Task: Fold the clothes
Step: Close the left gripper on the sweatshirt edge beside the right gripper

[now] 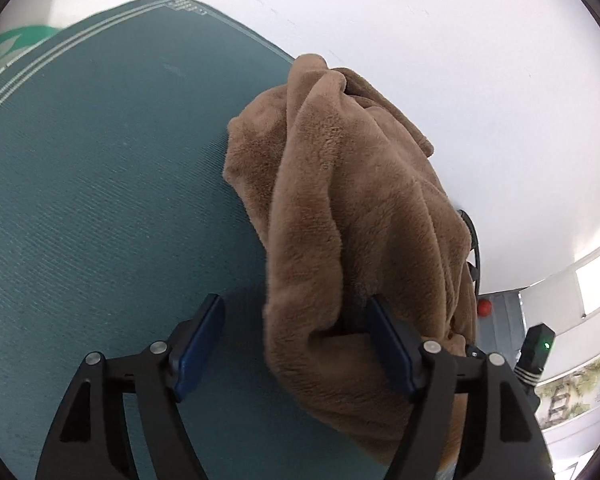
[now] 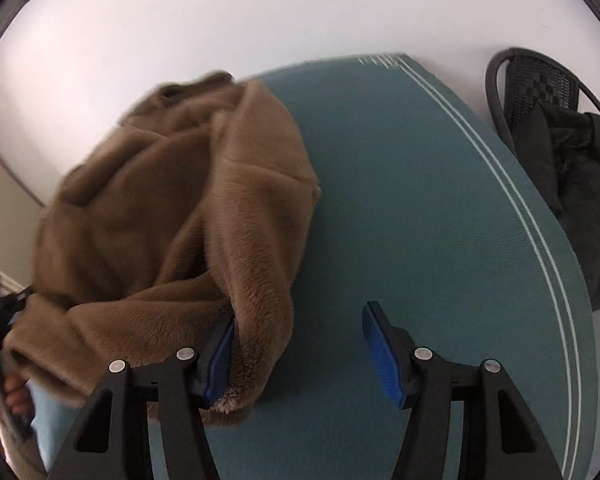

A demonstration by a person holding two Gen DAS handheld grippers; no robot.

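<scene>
Both the left tongs and right tongs sit spread wide, pinching nothing, so that bunched brown fleece filling mid-frame could easily get grabbed several layers thick off the teal worktop.

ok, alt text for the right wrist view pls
A crumpled brown fleece garment lies heaped on the left part of a teal mat, its near edge draped against the left blue pad of the open right tool. A black chair with dark clothing stands at the far right, beside the mat.

A fuzzy brown plush garment lies bunched in a rumpled heap before me, folds overlapping, on the teal mat.
</scene>
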